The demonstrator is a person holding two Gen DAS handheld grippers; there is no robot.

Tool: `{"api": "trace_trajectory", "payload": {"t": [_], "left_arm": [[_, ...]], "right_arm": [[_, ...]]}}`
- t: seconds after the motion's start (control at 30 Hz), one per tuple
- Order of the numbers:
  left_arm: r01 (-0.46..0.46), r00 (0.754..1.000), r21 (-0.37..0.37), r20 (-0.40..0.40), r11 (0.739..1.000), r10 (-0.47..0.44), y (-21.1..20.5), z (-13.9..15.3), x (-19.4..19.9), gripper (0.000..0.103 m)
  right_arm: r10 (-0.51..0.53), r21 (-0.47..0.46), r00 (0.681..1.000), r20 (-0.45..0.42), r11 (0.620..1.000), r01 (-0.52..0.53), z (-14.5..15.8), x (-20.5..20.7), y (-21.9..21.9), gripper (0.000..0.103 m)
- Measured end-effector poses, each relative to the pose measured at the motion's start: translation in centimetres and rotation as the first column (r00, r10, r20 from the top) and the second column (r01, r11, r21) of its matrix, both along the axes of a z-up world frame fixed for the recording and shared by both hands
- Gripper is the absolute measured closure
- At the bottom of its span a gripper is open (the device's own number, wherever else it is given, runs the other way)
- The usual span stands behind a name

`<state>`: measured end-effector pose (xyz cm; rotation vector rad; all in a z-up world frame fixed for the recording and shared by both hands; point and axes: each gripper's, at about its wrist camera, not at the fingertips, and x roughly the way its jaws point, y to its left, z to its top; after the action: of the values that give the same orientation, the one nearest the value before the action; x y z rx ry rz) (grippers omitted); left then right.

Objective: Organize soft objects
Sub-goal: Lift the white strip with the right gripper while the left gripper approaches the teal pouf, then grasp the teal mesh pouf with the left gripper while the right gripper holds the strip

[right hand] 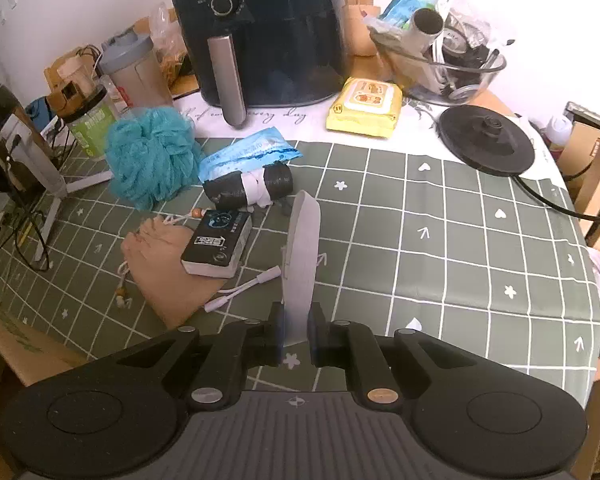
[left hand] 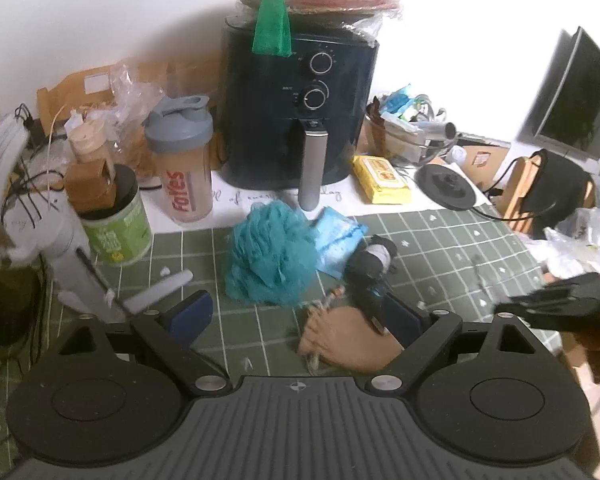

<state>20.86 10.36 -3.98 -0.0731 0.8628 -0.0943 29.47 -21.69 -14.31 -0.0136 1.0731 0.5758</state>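
The right gripper (right hand: 297,334) pinches a pale grey fabric strip (right hand: 302,256) lifted off the green checked tablecloth (right hand: 460,240), so the carrying step seems underway. The left gripper (left hand: 298,314) hangs wide open and empty above the tan drawstring pouch (left hand: 340,338), beside the teal bath pouf (left hand: 270,256); next probably comes lowering and closing on the pouch.

Bath pouf (right hand: 150,156) left of rolled bundle (right hand: 248,190), small box (right hand: 218,242) on pouch (right hand: 164,268) in front
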Motion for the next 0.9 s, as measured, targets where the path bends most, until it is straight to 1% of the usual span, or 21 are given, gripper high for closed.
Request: {"api": "trace_trajectory", "payload": {"t": [0.2, 0.4, 0.47, 0.5, 0.57, 0.7, 0.83, 0.9], "left_arm": [[0.011, 1.000, 0.018, 0.009, 1.000, -0.011, 0.1, -1.8, 3.3, 0.010], [-0.007, 0.999, 0.059, -0.038, 0.998, 0.009, 0.1, -4.6, 6.7, 0.010], [-0.005, 0.999, 0.073, -0.045, 0.997, 0.009, 0.0, -5.4, 7.9, 0.008], [-0.004, 0.999, 0.076, -0.046, 0.997, 0.007, 0.1, -5.7, 8.3, 0.005], [-0.006, 0.999, 0.075, -0.046, 0.997, 0.009, 0.2, -6.4, 9.4, 0.005], [-0.005, 0.997, 0.051, -0.072, 0.999, 0.008, 0.5, -7.9, 11.6, 0.005], [-0.015, 0.992, 0.030, -0.125, 0.999, 0.018, 1.1, -10.5, 13.9, 0.005], [-0.027, 0.983, 0.018, -0.180, 0.999, 0.030, 1.4, -12.1, 15.1, 0.005]], "right_arm": [[-0.052, 0.023, 0.999, 0.010, 0.998, 0.051, 1.4, -1.3, -0.6, 0.089], [-0.099, 0.037, 0.995, 0.015, 0.994, 0.098, 2.7, -2.8, -1.2, 0.089], [-0.121, 0.035, 0.992, 0.017, 0.992, 0.121, 3.1, -3.3, -1.5, 0.089], [-0.132, 0.037, 0.991, 0.017, 0.991, 0.131, 3.2, -3.5, -1.7, 0.089], [-0.155, 0.034, 0.988, 0.017, 0.987, 0.154, 3.5, -3.9, -2.1, 0.089], [-0.178, 0.014, 0.984, 0.024, 0.984, 0.177, 4.0, -4.9, -2.6, 0.089], [-0.191, -0.003, 0.981, 0.030, 0.982, 0.191, 4.3, -5.9, -2.8, 0.089], [-0.205, -0.005, 0.978, 0.028, 0.979, 0.205, 4.4, -6.4, -3.0, 0.089]]}}
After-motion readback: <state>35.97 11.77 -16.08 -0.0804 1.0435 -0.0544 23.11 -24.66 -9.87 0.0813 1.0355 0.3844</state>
